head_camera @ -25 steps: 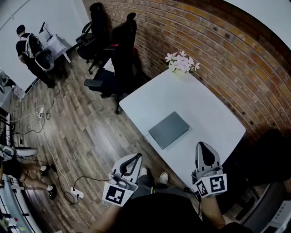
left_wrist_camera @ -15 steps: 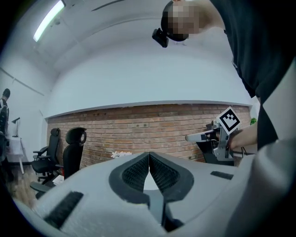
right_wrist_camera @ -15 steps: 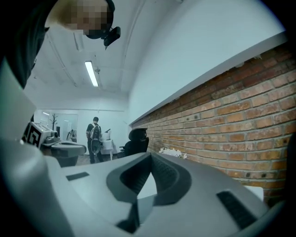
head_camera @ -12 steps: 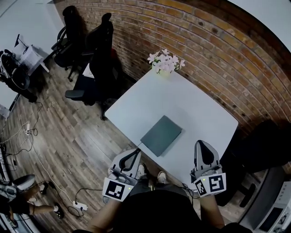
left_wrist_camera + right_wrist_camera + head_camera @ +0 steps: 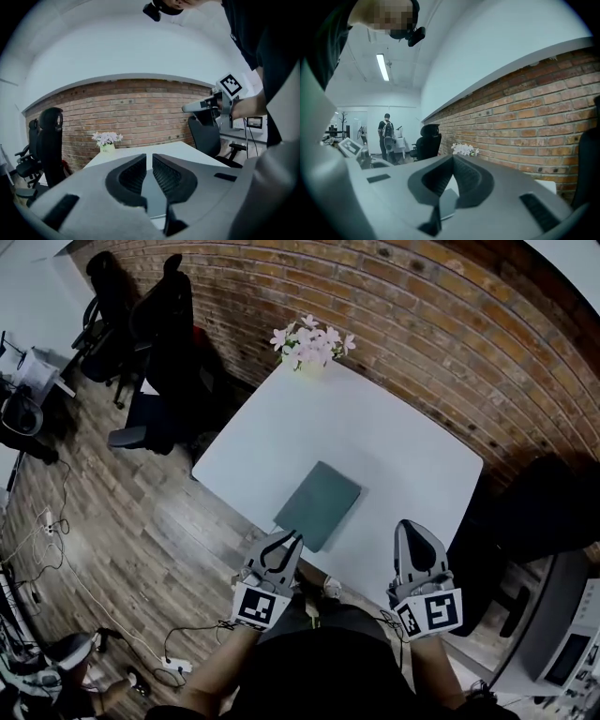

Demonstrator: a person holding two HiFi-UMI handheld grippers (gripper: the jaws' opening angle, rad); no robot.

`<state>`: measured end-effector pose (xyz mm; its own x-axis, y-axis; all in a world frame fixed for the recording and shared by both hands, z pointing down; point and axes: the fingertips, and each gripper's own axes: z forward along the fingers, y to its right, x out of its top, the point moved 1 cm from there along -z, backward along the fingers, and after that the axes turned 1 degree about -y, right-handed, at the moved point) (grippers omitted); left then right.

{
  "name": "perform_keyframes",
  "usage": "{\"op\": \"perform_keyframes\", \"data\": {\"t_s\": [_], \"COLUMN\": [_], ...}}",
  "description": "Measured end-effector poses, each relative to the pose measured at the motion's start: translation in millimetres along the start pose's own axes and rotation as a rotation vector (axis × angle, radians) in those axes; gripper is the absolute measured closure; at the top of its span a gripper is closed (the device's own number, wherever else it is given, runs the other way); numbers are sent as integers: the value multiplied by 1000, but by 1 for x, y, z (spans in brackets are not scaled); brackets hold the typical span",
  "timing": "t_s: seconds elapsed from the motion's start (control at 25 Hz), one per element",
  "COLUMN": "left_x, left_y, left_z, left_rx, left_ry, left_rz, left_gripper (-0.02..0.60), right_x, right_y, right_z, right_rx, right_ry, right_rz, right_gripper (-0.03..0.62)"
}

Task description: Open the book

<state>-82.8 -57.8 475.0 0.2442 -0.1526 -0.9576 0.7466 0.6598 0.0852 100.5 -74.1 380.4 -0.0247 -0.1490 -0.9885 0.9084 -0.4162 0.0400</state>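
You're bringing left gripper [image 5: 292,539] forward, jaws together, up to closed grey book [image 5: 319,505] on counter [image 5: 398,442]. Right gripper [image 5: 413,527] hovering, jaws together.

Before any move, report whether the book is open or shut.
Shut: the book lies flat on the white table, one plain cover up, no pages showing.
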Motion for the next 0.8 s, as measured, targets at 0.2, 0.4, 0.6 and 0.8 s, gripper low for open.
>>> {"op": "perform_keyframes", "data": {"t_s": [0.2,0.4,0.6,0.8], "left_x": [-57,-87,-105,-128], "left_y": [23,37,49,59], "left_z": [31,59,82,109], "left_rx": [-49,-78,-108,-107], "left_ry": [-129,-202,-254,-342], "left_rz": [47,75,112,209], "left_gripper": [549,466,426,365], "right_x": [-17,-26,-35,-45], "right_y": [11,23,30,34], "right_z": [-12,-18,-22,-26], "right_rx": [-29,-52,-67,-68], "right_ry": [-31,-53,-71,-91], "right_rz": [28,35,43,54], "right_gripper": [583,583,583,583]}}
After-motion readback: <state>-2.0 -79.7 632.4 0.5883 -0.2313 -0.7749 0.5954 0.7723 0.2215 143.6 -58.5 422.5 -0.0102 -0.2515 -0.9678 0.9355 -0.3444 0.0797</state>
